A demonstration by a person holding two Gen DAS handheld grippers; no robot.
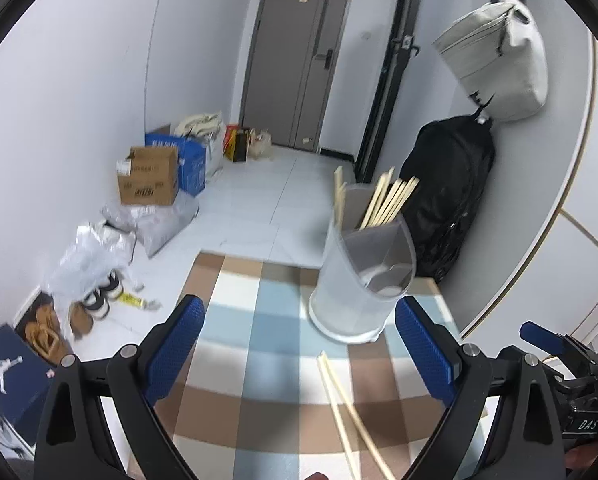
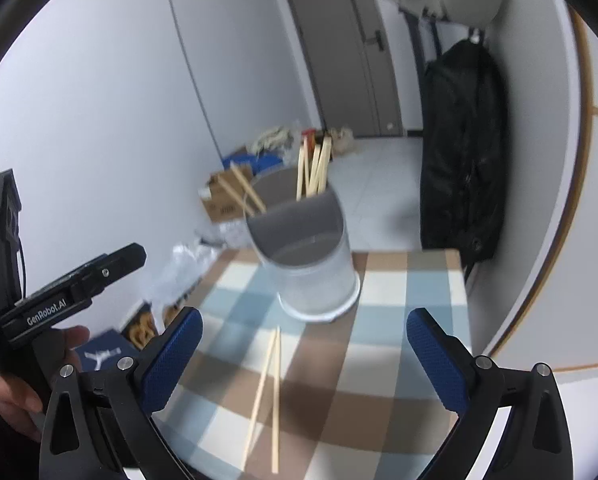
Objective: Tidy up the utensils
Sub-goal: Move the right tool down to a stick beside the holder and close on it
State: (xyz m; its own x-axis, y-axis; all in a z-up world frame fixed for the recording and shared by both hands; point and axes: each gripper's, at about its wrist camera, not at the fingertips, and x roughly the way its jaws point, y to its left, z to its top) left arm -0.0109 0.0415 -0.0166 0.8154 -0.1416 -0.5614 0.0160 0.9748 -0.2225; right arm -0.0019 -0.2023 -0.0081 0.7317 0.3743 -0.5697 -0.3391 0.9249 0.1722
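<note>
A translucent utensil holder with inner dividers stands at the far side of the checkered tablecloth. Several wooden chopsticks stand in its back compartments; the front compartment looks empty. It also shows in the right wrist view. Two loose chopsticks lie on the cloth in front of it, between the fingers in the right wrist view. My left gripper is open and empty above the cloth. My right gripper is open and empty, with the loose chopsticks below it.
A black backpack and a white bag hang on the wall right of the table. Boxes, plastic bags and shoes lie on the floor at the left. A grey door is at the back.
</note>
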